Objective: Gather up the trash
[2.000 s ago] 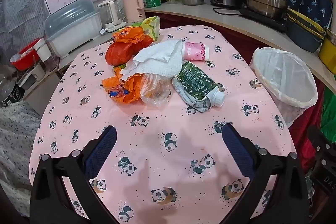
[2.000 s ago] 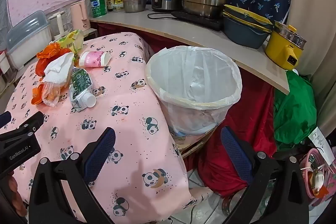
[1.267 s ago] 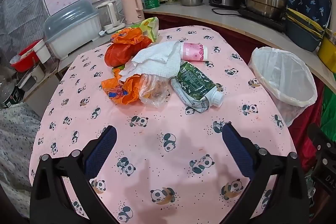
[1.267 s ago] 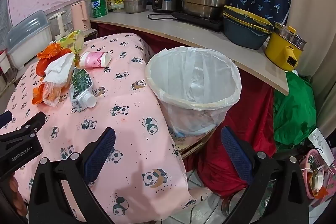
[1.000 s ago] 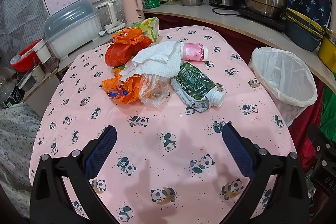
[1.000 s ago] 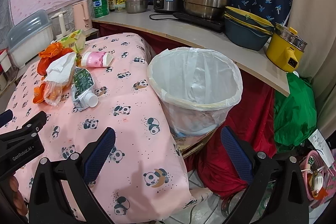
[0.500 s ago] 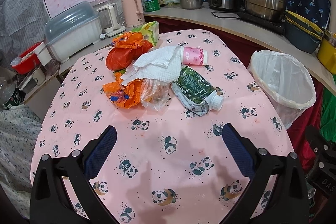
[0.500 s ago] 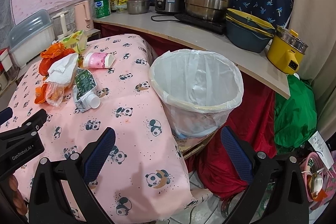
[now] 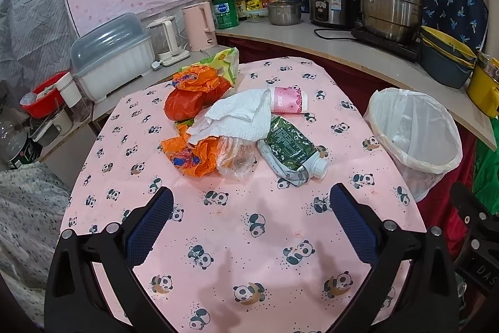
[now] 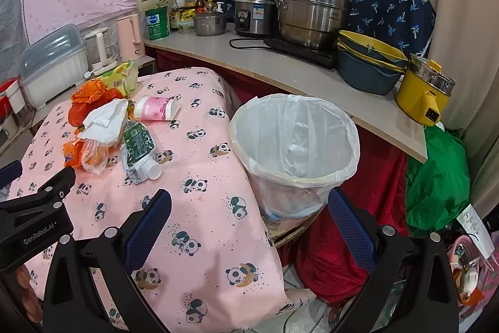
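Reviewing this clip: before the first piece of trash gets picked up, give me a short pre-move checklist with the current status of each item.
1. Left gripper open and empty: ok.
2. Right gripper open and empty: ok.
3. Trash bin lined, mouth unobstructed: ok.
4. Green carton lies at the pile's near edge, uncovered: ok.
5. White paper towel overlaps the clear plastic bag, so lifting one may drag the other: not ok.
6. Carton's cap tightness: cannot tell.

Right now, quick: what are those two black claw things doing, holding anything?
Left gripper: open, holding nothing, above the pink panda-print tablecloth.
Right gripper: open, holding nothing, near the white-lined round trash bin.
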Motion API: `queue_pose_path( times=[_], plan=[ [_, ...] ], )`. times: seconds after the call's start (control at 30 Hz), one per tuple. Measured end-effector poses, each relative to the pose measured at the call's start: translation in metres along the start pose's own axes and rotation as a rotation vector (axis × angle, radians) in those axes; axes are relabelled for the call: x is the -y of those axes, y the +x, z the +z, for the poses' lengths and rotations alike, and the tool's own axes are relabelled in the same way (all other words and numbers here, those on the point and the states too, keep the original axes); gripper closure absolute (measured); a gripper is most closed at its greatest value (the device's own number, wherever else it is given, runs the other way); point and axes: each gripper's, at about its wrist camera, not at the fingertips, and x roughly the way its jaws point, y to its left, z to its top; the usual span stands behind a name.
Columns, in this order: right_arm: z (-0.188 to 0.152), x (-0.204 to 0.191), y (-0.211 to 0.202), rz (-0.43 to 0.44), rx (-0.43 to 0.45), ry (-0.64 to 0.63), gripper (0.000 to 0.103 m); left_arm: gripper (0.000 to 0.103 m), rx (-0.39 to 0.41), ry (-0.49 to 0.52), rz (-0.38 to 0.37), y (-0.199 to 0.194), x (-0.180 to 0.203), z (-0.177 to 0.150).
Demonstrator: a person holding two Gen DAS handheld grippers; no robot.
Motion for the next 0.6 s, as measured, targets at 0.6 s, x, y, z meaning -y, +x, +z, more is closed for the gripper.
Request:
queue_pose_path(
  times=[0.6],
  plan=[
    [-0.0014, 0.0031, -0.0073, -0.015, 0.012, 0.005, 0.007, 0.007, 0.004, -0.003, 0.000, -0.0066, 0.0002, 0.0028]
  ],
)
